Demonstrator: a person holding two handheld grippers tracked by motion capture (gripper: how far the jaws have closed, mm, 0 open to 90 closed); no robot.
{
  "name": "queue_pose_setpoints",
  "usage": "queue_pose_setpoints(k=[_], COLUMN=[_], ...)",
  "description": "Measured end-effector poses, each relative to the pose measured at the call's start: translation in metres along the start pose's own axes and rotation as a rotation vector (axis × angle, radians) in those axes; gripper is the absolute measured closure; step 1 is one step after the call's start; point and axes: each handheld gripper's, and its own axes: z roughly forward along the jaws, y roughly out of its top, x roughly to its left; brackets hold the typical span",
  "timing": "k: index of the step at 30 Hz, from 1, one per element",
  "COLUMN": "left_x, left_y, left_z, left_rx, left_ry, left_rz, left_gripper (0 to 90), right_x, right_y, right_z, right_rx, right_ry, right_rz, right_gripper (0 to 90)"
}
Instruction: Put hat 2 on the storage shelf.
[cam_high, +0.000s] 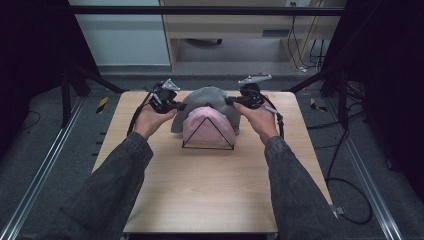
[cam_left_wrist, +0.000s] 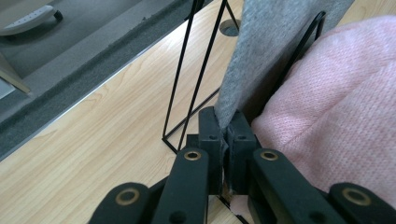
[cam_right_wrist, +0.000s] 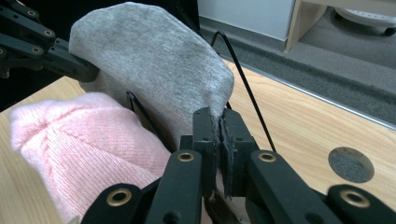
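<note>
Reaching forward from the near edge of the table, a person's two sleeved forearms extend toward a black wire stand set toward the far middle of the tabletop. A pink knit hat already sits over the nearer wire triangle of the stand, so that part looks finished. Just behind it, touching the pink one, a grey knit hat hangs over the farther wire frame. The left gripper has its fingers pinched tight on the grey hat's lower edge at one side, and the right gripper has its fingers pinched on the edge at the other side. Judging from this, the grey hat is being pulled down onto its frame; seating it fully and letting go appear to remain.
</note>
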Motion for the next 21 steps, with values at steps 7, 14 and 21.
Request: queue_pose_setpoints(k=[7,14,21], left_x=[-0.001,0.0,-0.001], left_y=[-0.007,-0.012,-0.016], left_z=[0.006,0.007,0.01], left_rx=[0.009,0.01,0.022], left_ry=[-0.009,-0.014,-0.022], left_rz=[-0.006,-0.017,-0.022], left_gripper=[86.8,86.8,86.7], right_x=[-0.001,0.001,0.0], right_y=[-0.006,-0.007,-0.013], right_z=[0.004,0.008,0.009], right_rx=[0.013,0.024,0.037], right_ry=[-0.005,-0.012,-0.017], right_rz=[0.007,0.013,0.022], right_gripper=[86.0,85.8,84.4])
